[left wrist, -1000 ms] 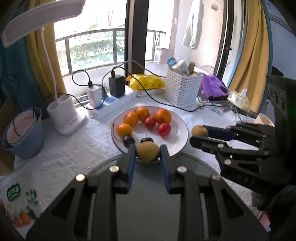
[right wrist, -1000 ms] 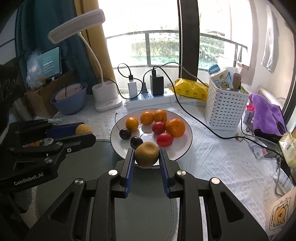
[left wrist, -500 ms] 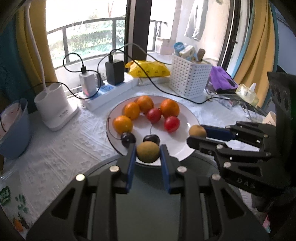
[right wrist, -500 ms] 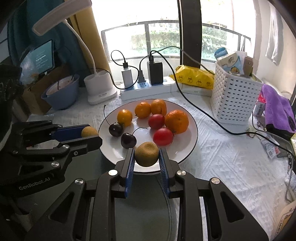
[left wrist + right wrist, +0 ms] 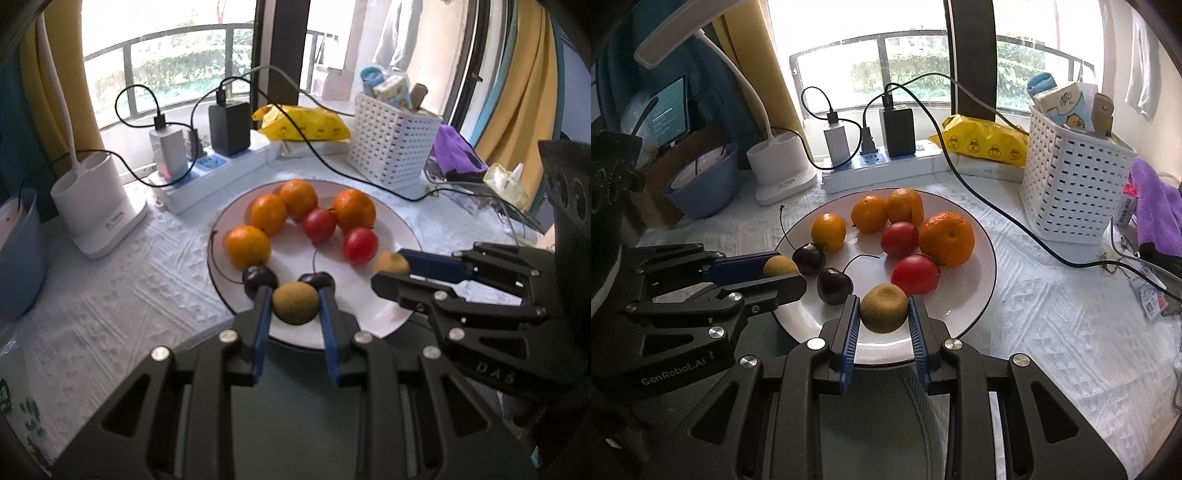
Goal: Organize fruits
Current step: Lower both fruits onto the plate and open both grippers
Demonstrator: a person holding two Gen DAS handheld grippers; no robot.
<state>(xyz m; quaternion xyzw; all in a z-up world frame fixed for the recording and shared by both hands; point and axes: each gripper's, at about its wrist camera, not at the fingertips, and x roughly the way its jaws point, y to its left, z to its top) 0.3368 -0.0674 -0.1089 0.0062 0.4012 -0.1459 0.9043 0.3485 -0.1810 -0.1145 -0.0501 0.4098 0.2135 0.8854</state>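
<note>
A white plate (image 5: 391,236) (image 5: 975,291) holds several oranges (image 5: 248,246) (image 5: 946,238), two red tomatoes (image 5: 360,245) (image 5: 915,274) and two dark cherries (image 5: 259,280) (image 5: 834,285). My left gripper (image 5: 295,303) is shut on a brown-green round fruit (image 5: 295,302) over the plate's near rim. My right gripper (image 5: 883,308) is shut on a second brown-green fruit (image 5: 884,308), also over the near rim. Each gripper shows in the other's view, the right one (image 5: 392,264) and the left one (image 5: 780,266).
A white basket (image 5: 1071,192) stands right of the plate, a power strip with chargers (image 5: 882,162) and a yellow bag (image 5: 982,140) behind it. A cable (image 5: 997,206) crosses the cloth. A lamp base (image 5: 779,166) and blue bowl (image 5: 701,184) stand left. A dark round mat (image 5: 280,424) lies below the grippers.
Both grippers have moved forward and lower with their fruits, from above the dark mat to over the plate's near rim. The plate's fruits have not moved.
</note>
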